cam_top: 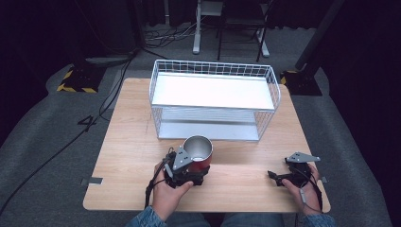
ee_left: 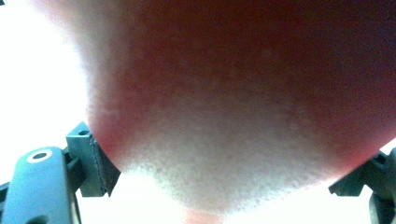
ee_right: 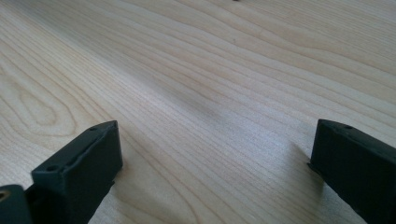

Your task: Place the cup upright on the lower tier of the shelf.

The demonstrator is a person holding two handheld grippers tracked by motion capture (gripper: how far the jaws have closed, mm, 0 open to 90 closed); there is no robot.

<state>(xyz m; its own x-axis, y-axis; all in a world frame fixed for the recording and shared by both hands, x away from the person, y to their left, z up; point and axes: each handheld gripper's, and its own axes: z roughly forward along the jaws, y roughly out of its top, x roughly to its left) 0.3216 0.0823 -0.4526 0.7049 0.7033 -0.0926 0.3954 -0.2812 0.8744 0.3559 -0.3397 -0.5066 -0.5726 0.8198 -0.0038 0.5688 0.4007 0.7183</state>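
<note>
High view down over the table [cam_top: 137, 142]; gripper views close, low.

A light wooden surface [cam_top: 132, 142] with pale grain stood on a grey carpeted floor [cam_top: 42, 142]. Black cables [cam_top: 71, 137] trailed across the carpet at the left. Black-and-yellow striped bases [cam_top: 75, 80] sat at both far corners. Beyond, white furniture legs [cam_top: 196, 33] and a dark chair frame [cam_top: 239, 28] stood before black surroundings.

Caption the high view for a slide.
Left gripper shut on a red metal cup before a white wire rack; right gripper open on the wooden table.
</note>
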